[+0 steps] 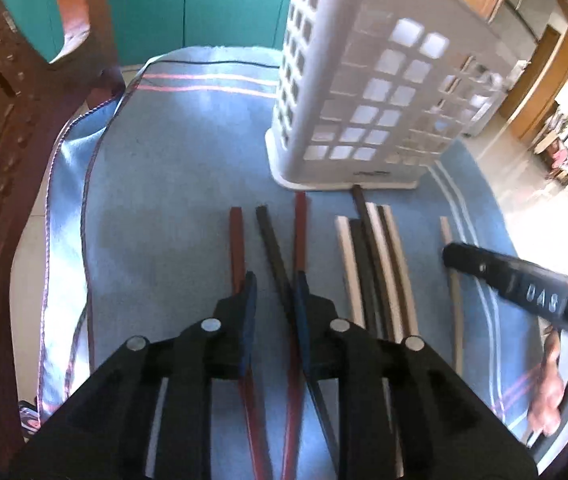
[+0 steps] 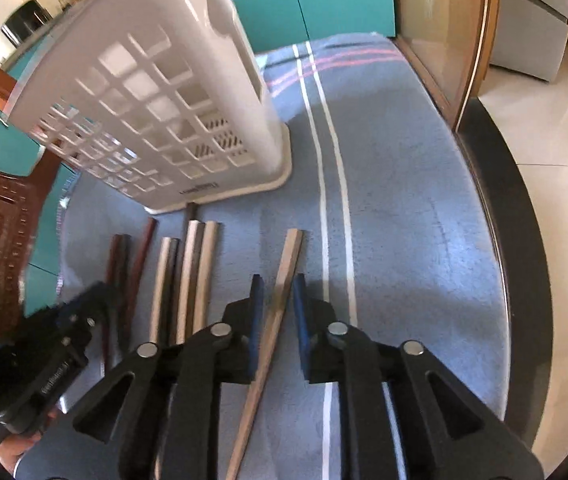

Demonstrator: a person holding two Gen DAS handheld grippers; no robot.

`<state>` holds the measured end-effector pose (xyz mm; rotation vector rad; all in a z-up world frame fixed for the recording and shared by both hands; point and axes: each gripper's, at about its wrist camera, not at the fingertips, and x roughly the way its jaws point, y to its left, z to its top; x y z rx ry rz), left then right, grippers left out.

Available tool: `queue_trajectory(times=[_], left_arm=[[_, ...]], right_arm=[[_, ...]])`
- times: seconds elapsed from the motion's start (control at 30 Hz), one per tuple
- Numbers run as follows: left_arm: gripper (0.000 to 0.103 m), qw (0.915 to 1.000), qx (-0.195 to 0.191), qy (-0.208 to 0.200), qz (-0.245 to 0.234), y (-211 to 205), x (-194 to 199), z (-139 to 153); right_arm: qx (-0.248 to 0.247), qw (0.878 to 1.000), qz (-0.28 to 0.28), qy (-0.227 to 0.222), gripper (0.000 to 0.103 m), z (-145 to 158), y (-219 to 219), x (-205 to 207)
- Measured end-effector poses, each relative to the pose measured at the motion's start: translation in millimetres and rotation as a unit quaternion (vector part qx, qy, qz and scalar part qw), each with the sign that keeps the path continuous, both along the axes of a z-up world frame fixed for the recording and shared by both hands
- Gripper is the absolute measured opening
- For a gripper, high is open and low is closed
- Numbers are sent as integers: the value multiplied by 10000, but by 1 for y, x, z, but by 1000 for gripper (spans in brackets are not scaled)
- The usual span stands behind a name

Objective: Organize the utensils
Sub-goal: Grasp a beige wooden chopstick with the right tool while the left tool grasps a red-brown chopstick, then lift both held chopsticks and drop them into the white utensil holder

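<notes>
On blue cloth [image 2: 404, 184], chopsticks [image 2: 187, 276] — lengthwise toward basket [image 2: 187, 92]

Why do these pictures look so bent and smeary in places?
Both views are fisheye, so edges curve: the white plastic lattice basket leans and the striped blue cloth bows. In the left wrist view, the right gripper is smeared by motion and bright window light washes out the right side. In the right wrist view, the left gripper is blurred, while the lone pale wooden chopstick stays sharp.
</notes>
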<state>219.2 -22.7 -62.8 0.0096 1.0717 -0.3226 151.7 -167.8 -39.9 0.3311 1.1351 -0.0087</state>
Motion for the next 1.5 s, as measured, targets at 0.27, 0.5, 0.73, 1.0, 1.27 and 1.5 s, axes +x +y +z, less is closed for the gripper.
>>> queue_trajectory(times=[0.27, 0.5, 0.73, 1.0, 1.27, 1.5], left_arm=[[20, 9993, -360, 99, 78, 21, 8, 1], [21, 9997, -79, -92, 200, 36, 5, 8], [21, 9992, 235, -123, 295, 46, 1, 4], [21, 9988, 491, 2, 92, 38, 8, -15], [7, 9984, 341, -374, 270, 45, 3, 5], [7, 9891, -236, -1439, 189, 58, -54, 81]], right_arm=[[-1238, 9916, 359, 32, 29, -5, 41, 12], [-990, 9950, 88, 43, 29, 3, 19, 13], [-1201, 9926, 179, 84, 29, 1, 17, 8], [-1667, 9856, 269, 33, 29, -18, 49, 24], [-1341, 9891, 544, -288, 6, -5, 61, 19], [-485, 9878, 323, -1441, 6, 74, 36, -31]])
